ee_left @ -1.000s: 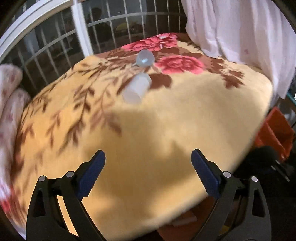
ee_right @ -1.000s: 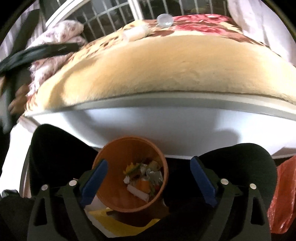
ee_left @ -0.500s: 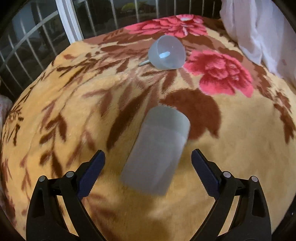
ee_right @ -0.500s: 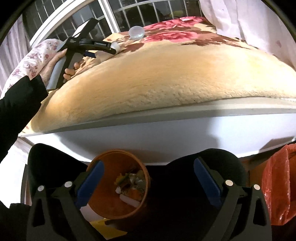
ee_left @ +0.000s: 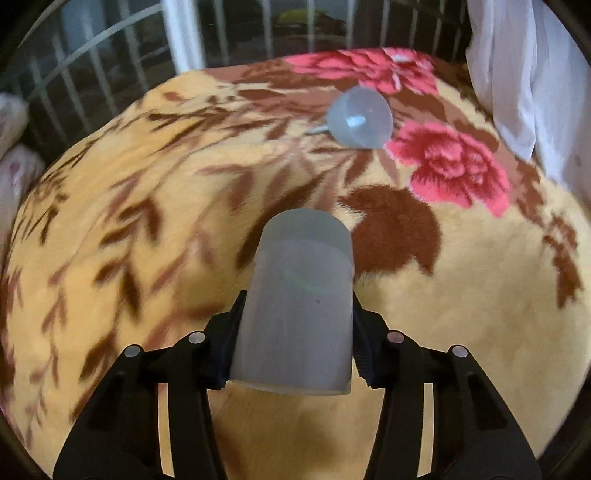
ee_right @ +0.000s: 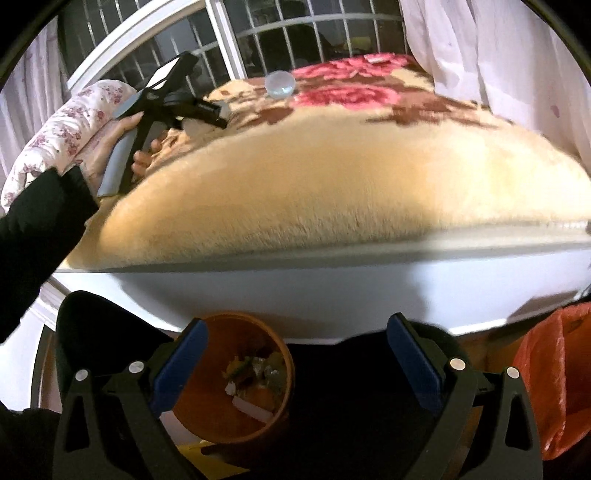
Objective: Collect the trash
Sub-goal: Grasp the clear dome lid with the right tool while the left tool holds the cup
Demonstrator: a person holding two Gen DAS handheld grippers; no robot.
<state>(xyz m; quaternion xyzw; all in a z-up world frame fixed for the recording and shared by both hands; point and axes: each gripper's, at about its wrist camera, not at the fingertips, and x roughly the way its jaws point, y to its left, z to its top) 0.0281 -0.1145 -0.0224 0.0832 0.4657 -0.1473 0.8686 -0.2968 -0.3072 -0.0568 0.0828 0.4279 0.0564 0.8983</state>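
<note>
1. On the bed's yellow plush blanket with brown leaves and red roses, a translucent frosted-white plastic cup lies on its side between the fingers of the left gripper.
2. That cup is a plain, smooth, slightly tapered cylinder with a cloudy wall; a faint greenish streak shows on its side.
3. Its long axis runs away from the left wrist camera, along the fingers and leaning slightly right. The wider end lies nearest the camera and the narrower end points up the bed toward the barred window.
4. Both left fingers press against the cup's sides, closed in on it.
5. Farther up the blanket, beside a red rose, rests a small translucent dome-shaped plastic cup, well apart from the held one.
6. The right gripper hangs below the bed edge with its blue-padded fingers spread wide and nothing between them.
7. Beneath it stands a round orange plastic bin holding mixed scraps.
</note>
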